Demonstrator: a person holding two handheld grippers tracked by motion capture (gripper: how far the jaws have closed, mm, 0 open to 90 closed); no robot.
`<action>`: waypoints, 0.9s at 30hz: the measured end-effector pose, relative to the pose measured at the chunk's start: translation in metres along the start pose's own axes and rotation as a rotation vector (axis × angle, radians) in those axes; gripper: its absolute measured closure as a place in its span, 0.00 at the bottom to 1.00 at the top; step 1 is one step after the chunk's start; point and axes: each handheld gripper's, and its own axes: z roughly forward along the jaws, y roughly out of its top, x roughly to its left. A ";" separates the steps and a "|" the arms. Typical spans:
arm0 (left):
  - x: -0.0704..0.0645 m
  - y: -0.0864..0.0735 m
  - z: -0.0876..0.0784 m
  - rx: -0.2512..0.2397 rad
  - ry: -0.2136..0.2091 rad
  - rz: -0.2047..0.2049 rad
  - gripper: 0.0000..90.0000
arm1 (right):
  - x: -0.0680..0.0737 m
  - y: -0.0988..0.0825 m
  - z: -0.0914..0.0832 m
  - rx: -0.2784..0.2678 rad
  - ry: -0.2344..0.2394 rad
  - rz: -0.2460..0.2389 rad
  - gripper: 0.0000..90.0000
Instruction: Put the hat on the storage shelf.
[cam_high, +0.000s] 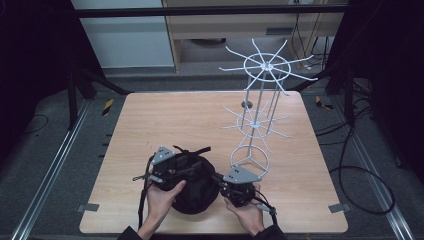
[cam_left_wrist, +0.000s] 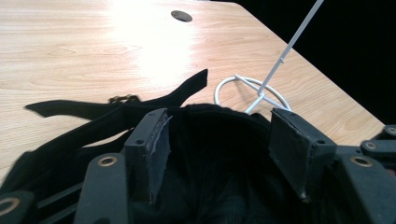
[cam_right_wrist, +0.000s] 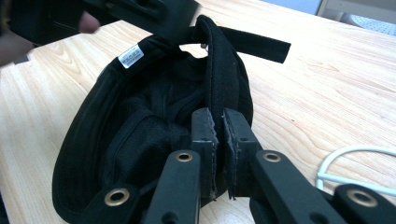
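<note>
A black cap (cam_high: 192, 192) lies at the near edge of a wooden table (cam_high: 165, 120), between the two hands, upside down with its hollow facing up. In the right gripper view the inside (cam_right_wrist: 154, 121) is open to the camera, a white label (cam_right_wrist: 130, 56) sewn near the far rim. Its long axis runs roughly left to right across the table in the high view. The back strap (cam_high: 197, 150) points away from the person, toward the table's middle; in the left gripper view its loose end (cam_left_wrist: 191, 86) rises off the wood, with a small brass buckle (cam_left_wrist: 123, 98) beside it.

Left: the left gripper (cam_high: 167, 167) hovers over the cap's left part. Its jaws are spread wide, and the pads (cam_left_wrist: 156, 144) press on nothing; the dark hollow of the cap lies below and between them.

Right: the right gripper (cam_high: 222, 179) meets the cap's right rim. Its jaws are pressed together on the rim's fabric (cam_right_wrist: 219, 93), which stands up edge-on between the pads (cam_right_wrist: 204, 128).

Farther right: a white wire rack (cam_high: 260, 100) stands upright on a ring base (cam_high: 250, 159) just beyond the right gripper, with two tiers of radiating spokes.

Surface: pale wood grain with rounded corners and a small dark hole (cam_left_wrist: 181, 16) far from the person. Around the table, grey floor, metal rails (cam_high: 55, 160), black cables (cam_high: 360, 175) and dark frame legs; a light cabinet (cam_high: 120, 35) stands behind.
</note>
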 end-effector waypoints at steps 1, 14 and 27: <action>0.000 0.000 0.000 0.000 0.000 0.000 0.41 | 0.000 0.000 0.000 0.000 0.000 0.000 0.93; -0.002 -0.007 0.011 0.025 0.048 -0.032 0.37 | 0.012 -0.002 0.009 0.010 0.055 -0.055 0.94; 0.009 -0.016 0.019 0.086 0.070 -0.095 0.73 | 0.022 -0.004 0.015 0.036 0.112 -0.086 0.93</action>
